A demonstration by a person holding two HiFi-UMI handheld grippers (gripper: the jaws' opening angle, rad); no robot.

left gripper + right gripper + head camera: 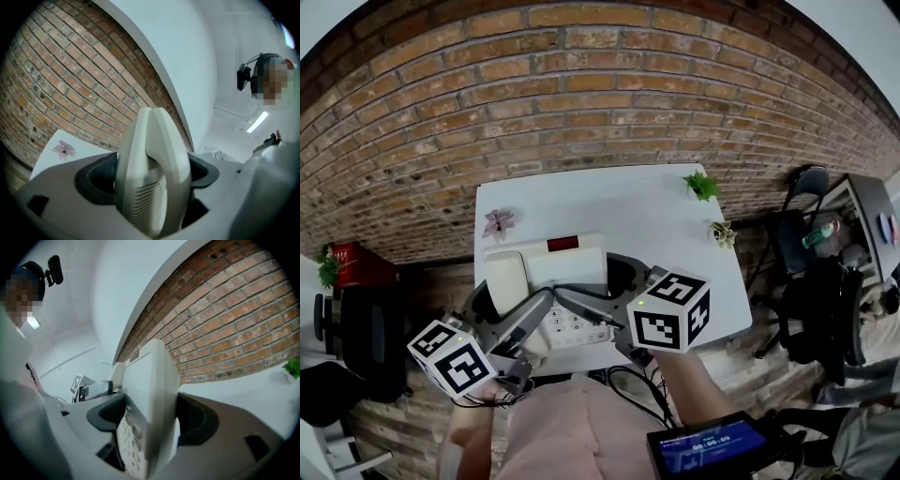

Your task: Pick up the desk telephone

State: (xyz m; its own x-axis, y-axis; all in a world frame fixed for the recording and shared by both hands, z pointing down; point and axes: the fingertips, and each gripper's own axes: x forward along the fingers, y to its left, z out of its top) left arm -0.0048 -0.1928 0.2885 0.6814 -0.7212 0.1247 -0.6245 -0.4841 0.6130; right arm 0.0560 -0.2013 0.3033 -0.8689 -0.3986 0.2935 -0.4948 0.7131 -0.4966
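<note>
The beige desk telephone (553, 277) has a red display window, a keypad and its handset (504, 281) on the left side. It sits over the front part of the white table (656, 216). My left gripper (528, 317) is shut on the phone's handset end (151, 173), which fills the space between the dark pads. My right gripper (619, 292) is shut on the phone's right edge (149, 390), keypad buttons facing its left pad. Whether the phone's base still touches the table is hidden.
A pink flower (499, 223) lies on the table's left; two small green plants (701, 185) (722, 232) stand at its right edge. A brick wall (581, 84) is behind. Black chairs (820, 309) stand right, another chair (366, 347) left. A lit screen (708, 445) is at my waist.
</note>
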